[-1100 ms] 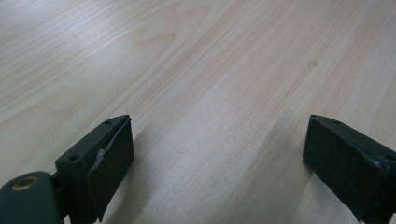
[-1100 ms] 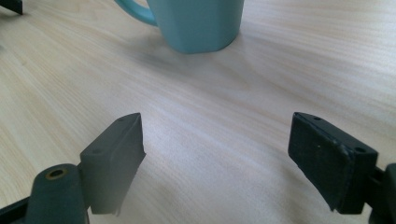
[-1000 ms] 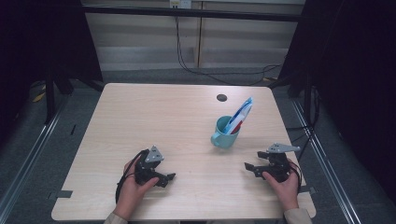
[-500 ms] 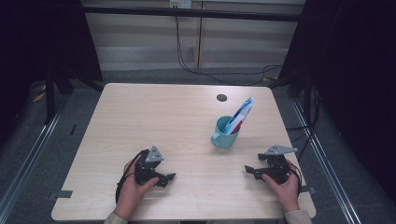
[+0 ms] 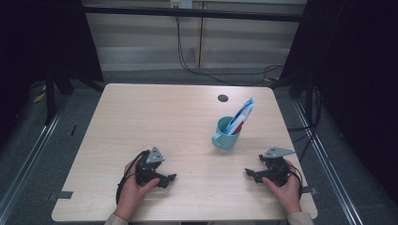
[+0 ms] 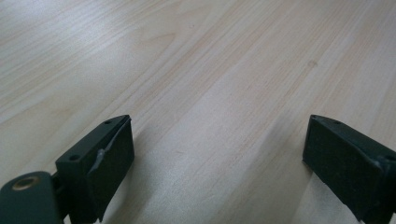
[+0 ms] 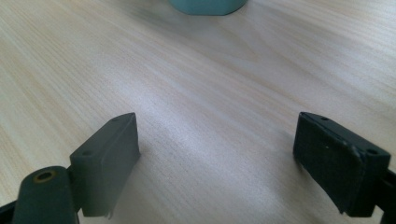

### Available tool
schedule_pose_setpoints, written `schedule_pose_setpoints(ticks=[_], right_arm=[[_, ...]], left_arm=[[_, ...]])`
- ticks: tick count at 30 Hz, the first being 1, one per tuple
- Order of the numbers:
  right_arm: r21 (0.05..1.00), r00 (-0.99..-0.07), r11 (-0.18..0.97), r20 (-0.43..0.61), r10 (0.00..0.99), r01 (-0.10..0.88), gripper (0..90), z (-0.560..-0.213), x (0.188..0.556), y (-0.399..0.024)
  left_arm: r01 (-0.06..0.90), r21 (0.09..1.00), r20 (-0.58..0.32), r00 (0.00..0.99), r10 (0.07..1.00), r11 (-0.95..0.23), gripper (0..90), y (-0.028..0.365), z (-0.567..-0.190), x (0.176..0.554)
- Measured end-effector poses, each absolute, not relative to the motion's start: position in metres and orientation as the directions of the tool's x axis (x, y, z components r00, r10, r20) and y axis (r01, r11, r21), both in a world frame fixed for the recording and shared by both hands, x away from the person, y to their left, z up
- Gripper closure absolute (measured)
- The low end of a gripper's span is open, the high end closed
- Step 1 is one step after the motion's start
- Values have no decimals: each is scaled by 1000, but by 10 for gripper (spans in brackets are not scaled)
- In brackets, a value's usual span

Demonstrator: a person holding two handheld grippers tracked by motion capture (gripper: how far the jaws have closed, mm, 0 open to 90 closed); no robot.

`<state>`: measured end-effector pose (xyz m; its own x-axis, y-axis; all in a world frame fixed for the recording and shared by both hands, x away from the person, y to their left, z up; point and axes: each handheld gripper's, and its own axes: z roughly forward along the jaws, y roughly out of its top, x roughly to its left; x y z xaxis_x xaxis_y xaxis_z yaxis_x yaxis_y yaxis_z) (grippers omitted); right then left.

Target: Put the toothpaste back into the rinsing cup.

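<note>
Table (image 5: 155, 117): pale wood top, taking up the middle of the high view, with a small dark round hole (image 5: 223, 98) toward its upper right. Most of the surface is bare, which leaves both hands room to work.

Mug (image 5: 225, 133): teal, upright, right of centre in the high view, handle turned to the lower left. Its base also shows at the top edge of the right gripper view (image 7: 208, 5), so that gripper is aimed at it from well apart. It is the nearest thing to either gripper and, I judge, the piece about to be handled.

Packet (image 5: 241, 115): a flat blue-and-white item with some red low down, standing in the mug and leaning to the upper right against the rim. It may be a pouch or a carded tool; too small to tell.

Left gripper (image 5: 170, 178): lower left of the high view, held in a hand resting on the table, jaws well apart over bare wood with nothing between them, as the left gripper view (image 6: 215, 154) confirms. It looks parked.

Right gripper (image 5: 249, 173): lower right of the high view, likewise resting, pointing left toward the mug. Its jaws have just been opening and stand wide (image 7: 217, 158), nothing between them, probably readied for a reach.
</note>
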<state>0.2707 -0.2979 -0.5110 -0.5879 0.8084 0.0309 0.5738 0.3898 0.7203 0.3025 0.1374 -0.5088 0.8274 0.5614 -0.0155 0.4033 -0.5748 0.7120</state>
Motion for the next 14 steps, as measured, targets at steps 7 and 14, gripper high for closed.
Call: schedule_pose_setpoints(ticks=[7, 14], right_arm=[[718, -596, 399, 27, 802, 570, 119, -511, 273, -298], [717, -597, 398, 31, 802, 572, 118, -511, 274, -297]], left_arm=[[403, 714, -17, 828, 561, -573, 85, 137, -509, 303], [404, 715, -19, 827, 562, -570, 86, 137, -509, 302]])
